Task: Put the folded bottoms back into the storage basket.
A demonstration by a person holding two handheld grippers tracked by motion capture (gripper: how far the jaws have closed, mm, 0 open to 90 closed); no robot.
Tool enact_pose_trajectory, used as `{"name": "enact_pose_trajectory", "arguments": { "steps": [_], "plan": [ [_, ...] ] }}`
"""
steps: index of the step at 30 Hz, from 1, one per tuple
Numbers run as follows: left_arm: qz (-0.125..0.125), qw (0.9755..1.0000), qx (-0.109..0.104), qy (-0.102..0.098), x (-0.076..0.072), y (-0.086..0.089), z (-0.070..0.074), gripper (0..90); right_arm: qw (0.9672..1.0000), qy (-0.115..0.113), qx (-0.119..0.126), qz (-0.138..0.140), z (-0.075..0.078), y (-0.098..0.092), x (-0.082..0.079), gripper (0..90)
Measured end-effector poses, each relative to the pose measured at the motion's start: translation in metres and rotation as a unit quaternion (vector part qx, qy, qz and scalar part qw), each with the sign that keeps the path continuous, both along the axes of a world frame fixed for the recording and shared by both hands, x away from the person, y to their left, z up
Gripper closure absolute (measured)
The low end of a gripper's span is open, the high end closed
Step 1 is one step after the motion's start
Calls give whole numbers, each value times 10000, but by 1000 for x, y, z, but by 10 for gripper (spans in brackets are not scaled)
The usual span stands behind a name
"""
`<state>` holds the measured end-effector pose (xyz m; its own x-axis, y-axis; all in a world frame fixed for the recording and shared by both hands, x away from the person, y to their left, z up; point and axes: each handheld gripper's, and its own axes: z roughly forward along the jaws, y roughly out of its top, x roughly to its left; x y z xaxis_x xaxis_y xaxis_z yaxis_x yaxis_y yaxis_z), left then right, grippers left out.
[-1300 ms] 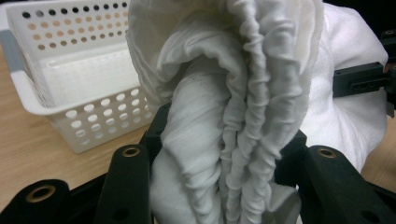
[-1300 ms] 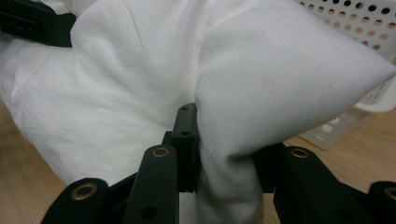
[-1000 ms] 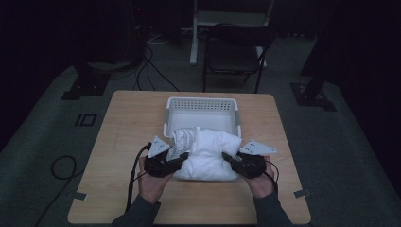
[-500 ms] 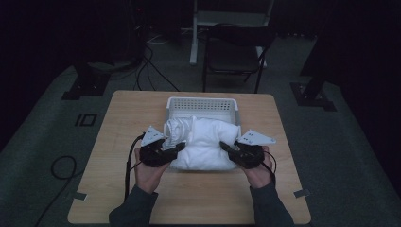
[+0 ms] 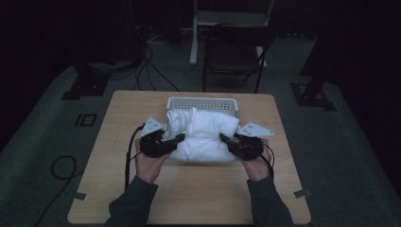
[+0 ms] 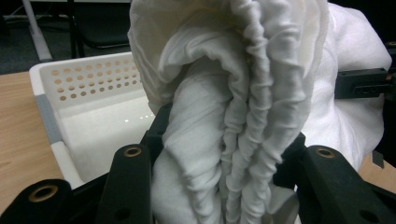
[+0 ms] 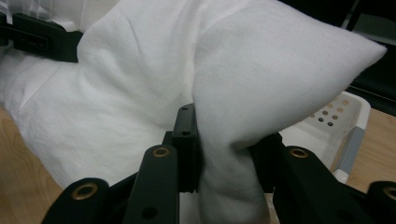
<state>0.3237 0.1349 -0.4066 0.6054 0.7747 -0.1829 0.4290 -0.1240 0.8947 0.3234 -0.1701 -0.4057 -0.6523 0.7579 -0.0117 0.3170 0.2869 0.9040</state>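
Note:
A bulky white cloth bundle (image 5: 204,135) hangs between my two grippers, lifted over the near edge of a white perforated basket (image 5: 202,101). My left gripper (image 5: 176,138) is shut on the bundle's gathered, wrinkled left end (image 6: 219,140). My right gripper (image 5: 225,138) is shut on a smooth fold at its right end (image 7: 229,154). In the left gripper view the basket (image 6: 84,93) lies just behind and below the cloth. The right gripper view shows the basket's corner (image 7: 345,126) beyond the cloth, and the other gripper's jaw at the far upper left.
The wooden table (image 5: 189,194) carries the basket at its far middle. A dark folding chair (image 5: 236,52) and a white stand (image 5: 196,28) are behind the table. Cables (image 5: 151,71) run on the floor at the left.
Both grippers have carried the white bundle up and away from the person, from the table in front of the basket to over the basket's near edge.

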Motion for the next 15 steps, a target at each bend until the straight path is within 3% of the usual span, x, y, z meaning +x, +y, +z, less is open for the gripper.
{"name": "enact_pose_trajectory", "arguments": {
  "steps": [15],
  "plan": [
    [124, 9998, -48, -120, 21, 2, 9, 545, 9999, -71, 80, -94, 12, 4, 22, 702]
  ]
}}
